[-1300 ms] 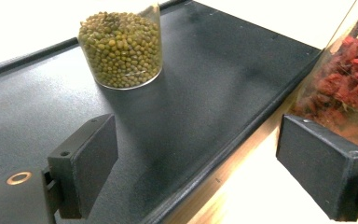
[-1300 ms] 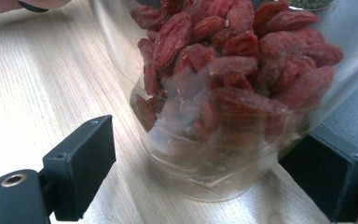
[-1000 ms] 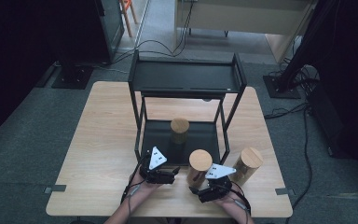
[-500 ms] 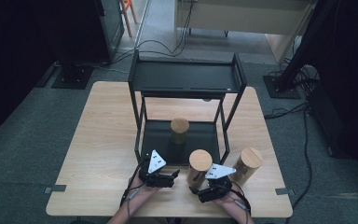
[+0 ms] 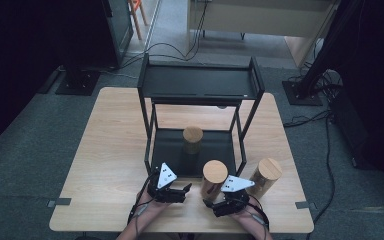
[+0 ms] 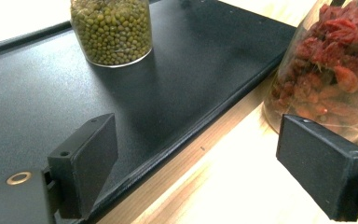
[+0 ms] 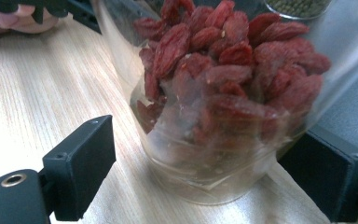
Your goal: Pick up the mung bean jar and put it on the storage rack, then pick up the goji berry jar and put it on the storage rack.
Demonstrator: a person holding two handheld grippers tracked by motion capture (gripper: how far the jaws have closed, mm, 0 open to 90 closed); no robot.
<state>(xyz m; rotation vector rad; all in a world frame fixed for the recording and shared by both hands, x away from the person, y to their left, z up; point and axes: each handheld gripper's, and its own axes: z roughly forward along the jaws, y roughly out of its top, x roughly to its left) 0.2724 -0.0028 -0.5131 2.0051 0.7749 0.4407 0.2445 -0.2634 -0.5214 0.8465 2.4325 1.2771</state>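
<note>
A glass jar of red dried berries [image 7: 223, 93] with a wooden lid [image 5: 214, 171] stands on the table at the front edge of the black rack [image 5: 200, 82]. My right gripper [image 7: 209, 163] is open around its base, and the left pad [image 7: 81, 163] stands clear of the glass. To the left of that jar, my left gripper [image 5: 184, 192] is open and empty, with the berry jar [image 6: 335, 70] just beyond its right pad [image 6: 324, 172]. A jar of green beans [image 6: 111, 30] stands on the rack's lower shelf [image 6: 37, 107].
A third wooden-lidded jar [image 5: 266, 174] stands on the table to the right of the rack's front right leg. The rack's top shelf [image 5: 200, 80] overhangs the lower one. Bare wooden table [image 5: 105, 145] lies to the left of the rack.
My left gripper has drifted very slightly toward the near table edge. The right gripper and the jars have kept still.
</note>
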